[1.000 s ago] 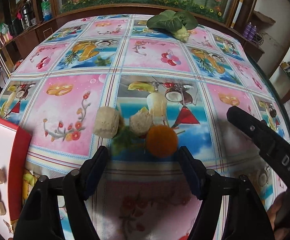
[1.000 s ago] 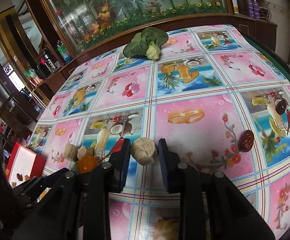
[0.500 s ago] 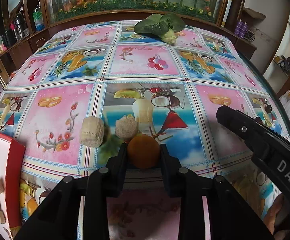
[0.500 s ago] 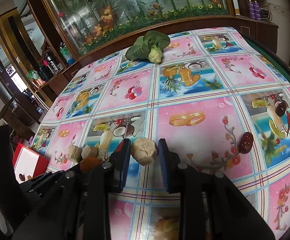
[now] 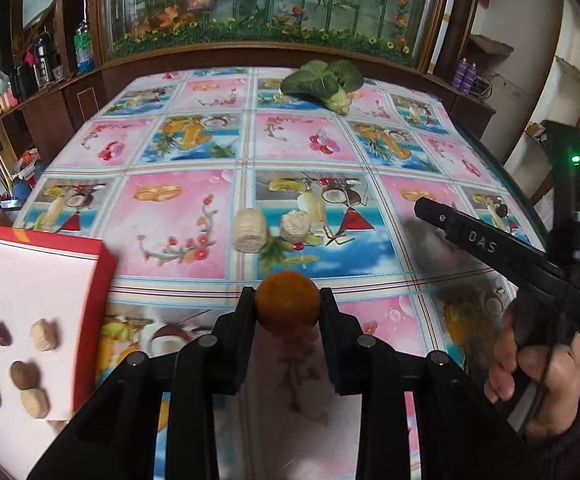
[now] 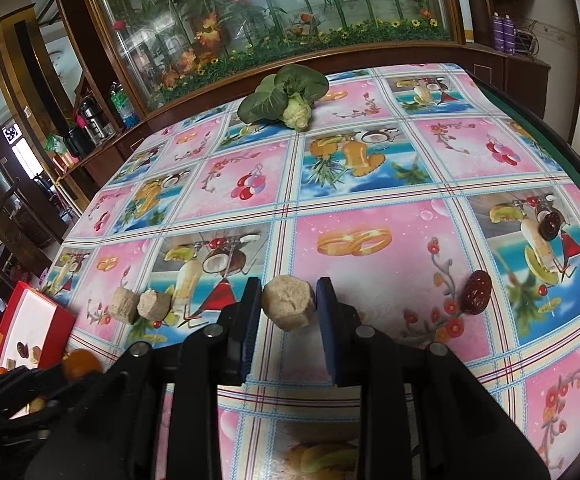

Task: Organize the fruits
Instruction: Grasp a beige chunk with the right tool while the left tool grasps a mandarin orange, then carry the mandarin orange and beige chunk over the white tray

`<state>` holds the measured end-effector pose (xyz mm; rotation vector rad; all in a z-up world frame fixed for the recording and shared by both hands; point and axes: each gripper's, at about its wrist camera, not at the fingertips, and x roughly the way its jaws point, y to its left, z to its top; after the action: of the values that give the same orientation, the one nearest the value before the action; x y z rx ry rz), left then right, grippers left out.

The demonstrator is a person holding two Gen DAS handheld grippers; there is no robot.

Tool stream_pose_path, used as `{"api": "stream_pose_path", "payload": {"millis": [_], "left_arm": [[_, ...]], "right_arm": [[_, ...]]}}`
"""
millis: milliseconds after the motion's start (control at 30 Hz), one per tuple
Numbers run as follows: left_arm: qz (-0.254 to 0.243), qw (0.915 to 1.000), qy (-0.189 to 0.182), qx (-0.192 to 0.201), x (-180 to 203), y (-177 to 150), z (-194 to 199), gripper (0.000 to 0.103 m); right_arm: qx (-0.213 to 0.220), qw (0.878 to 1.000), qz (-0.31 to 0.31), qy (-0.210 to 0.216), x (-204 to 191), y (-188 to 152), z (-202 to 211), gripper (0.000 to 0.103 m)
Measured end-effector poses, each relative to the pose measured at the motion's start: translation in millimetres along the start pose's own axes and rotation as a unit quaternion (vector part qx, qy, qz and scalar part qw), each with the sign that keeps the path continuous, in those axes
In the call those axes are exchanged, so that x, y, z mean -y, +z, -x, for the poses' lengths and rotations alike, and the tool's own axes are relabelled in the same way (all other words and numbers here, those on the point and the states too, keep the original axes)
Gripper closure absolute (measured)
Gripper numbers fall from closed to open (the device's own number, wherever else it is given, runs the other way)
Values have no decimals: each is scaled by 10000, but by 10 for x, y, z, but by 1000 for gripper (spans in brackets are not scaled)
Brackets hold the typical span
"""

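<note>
left claw (image 5: 287,307) grips an orange round fruit (image 5: 287,302) at frame centre, right claw (image 6: 288,305) grips a beige chunk (image 6: 288,307), red box (image 5: 33,304) lower left on desk (image 5: 169,216).

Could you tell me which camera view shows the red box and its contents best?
The left wrist view: the red box fills its lower left, open, with several small pieces visible on the white inside. The right wrist view shows it only small and distant at the left edge, contents barely discernible.
</note>
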<state>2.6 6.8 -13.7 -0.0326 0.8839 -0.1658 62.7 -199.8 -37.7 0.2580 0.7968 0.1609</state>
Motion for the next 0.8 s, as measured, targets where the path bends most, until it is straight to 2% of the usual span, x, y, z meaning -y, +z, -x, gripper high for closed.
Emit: {"api": "stream_pose_path", "payload": {"millis": [167, 333, 567, 800], "left_arm": [[61, 9996, -6, 260, -209, -90, 300, 73], [162, 9980, 142, 594, -479, -148, 611, 73], [394, 9947, 429, 848, -913, -238, 872, 73], [832, 9871, 966, 970, -1524, -363, 1038, 73]], "right_arm": [[165, 9998, 128, -74, -46, -36, 49, 73], [282, 9994, 181, 94, -217, -95, 119, 73], [437, 9937, 532, 885, -941, -327, 292, 73], [219, 9783, 967, 1819, -1767, -598, 325, 73]]}}
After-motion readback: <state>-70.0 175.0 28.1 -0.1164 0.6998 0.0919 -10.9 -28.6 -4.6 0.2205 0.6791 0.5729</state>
